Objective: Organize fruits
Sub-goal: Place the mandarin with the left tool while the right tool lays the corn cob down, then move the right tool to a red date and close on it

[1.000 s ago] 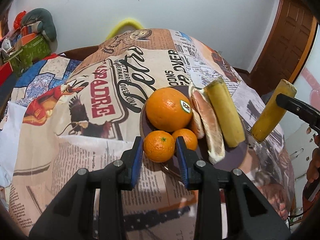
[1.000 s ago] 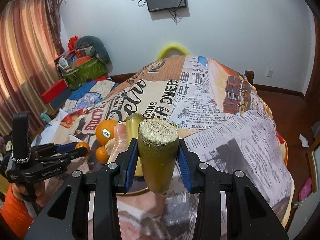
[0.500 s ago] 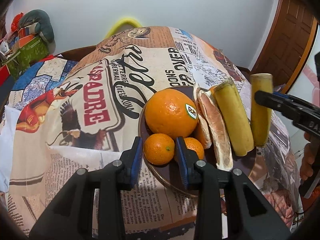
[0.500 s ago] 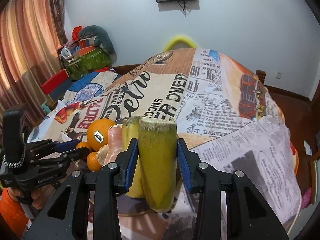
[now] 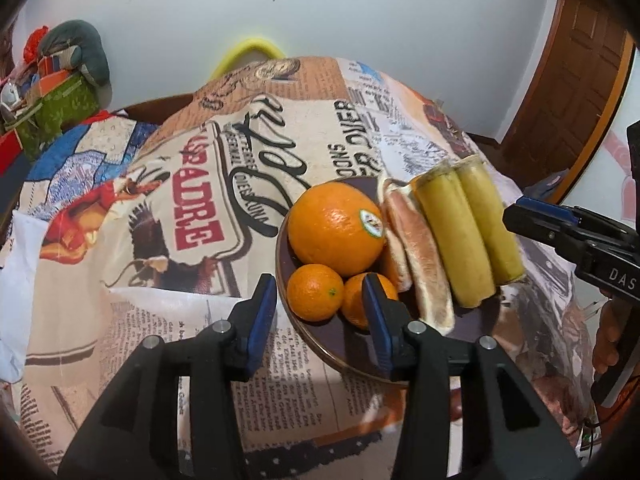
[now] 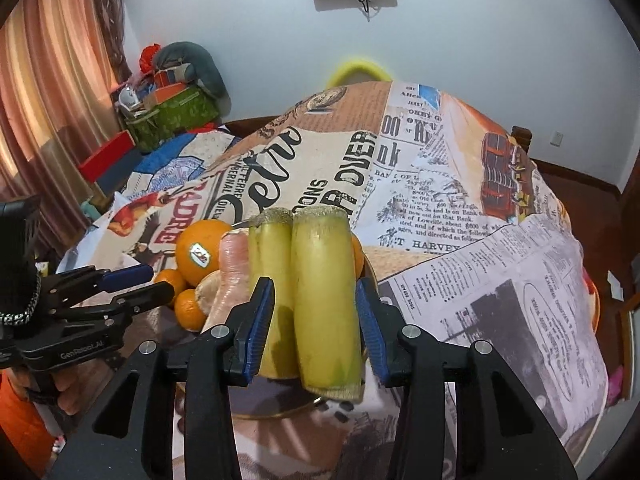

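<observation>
Newsprint cloth [image 5: 168,320] covers the desk. Left gripper [image 5: 318,312] jaws have just been opening, apart around a small mandarin [image 5: 315,292] on the dark plate [image 5: 340,348]. Right gripper [image 6: 316,312] jaws, slightly apart, flank a yellow-green stalk piece [image 6: 324,300] lying beside its twin [image 6: 272,280] there.

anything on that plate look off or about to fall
Mostly tidy. The outer yellow stalk lies at the plate edge with its near end past the rim, so it might roll off. The right gripper jaws have just opened around it.
</observation>
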`<state>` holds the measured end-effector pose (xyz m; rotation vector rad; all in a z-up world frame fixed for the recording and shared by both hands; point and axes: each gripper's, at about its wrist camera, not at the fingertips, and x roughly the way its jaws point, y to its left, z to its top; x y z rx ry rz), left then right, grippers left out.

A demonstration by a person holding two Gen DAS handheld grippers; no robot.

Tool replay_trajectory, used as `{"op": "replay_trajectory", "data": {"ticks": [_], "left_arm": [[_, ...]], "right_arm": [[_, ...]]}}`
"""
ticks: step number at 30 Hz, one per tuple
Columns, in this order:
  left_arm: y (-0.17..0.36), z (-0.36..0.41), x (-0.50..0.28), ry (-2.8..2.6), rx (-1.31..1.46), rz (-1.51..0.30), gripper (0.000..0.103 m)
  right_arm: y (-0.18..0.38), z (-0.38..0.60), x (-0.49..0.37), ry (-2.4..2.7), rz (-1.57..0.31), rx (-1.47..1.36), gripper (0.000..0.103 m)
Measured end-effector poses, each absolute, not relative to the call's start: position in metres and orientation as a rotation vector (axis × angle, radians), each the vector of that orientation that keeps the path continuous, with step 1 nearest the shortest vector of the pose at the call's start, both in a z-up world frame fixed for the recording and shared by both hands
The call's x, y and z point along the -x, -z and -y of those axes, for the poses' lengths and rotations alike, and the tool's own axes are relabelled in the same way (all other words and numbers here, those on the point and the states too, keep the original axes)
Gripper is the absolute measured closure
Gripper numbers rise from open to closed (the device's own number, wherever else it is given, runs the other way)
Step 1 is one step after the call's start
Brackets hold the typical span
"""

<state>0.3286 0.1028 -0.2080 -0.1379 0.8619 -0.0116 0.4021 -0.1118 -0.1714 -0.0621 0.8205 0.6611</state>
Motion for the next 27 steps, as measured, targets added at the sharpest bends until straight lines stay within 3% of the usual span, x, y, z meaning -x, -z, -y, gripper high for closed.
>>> {"op": "replay_trajectory", "data": {"ticks": [14,24,26,27], "left_arm": [[0.133,-0.079,-0.267,0.020,0.070,-0.710,0.045],[0.124,-0.077,-0.230,0.015,0.065,-0.701,0.038],[0.127,-0.078,-0.225,0.012,0.064,-0.708,0.038],[0.129,-0.078,-0.222,0.010,0.064,-0.711,0.038]], "right_arm": [[0.131,0.124,-0.349,-0.651,-0.733,0.055,0.064],[0.134,0.127,-0.315,-0.644,-0.747,0.049,0.064],[0.137,0.126,-0.309,-0.646,-0.758,0.052,0.062],[0.140,0.125,-0.306,-0.650,-0.767,0.052,0.054]]}}
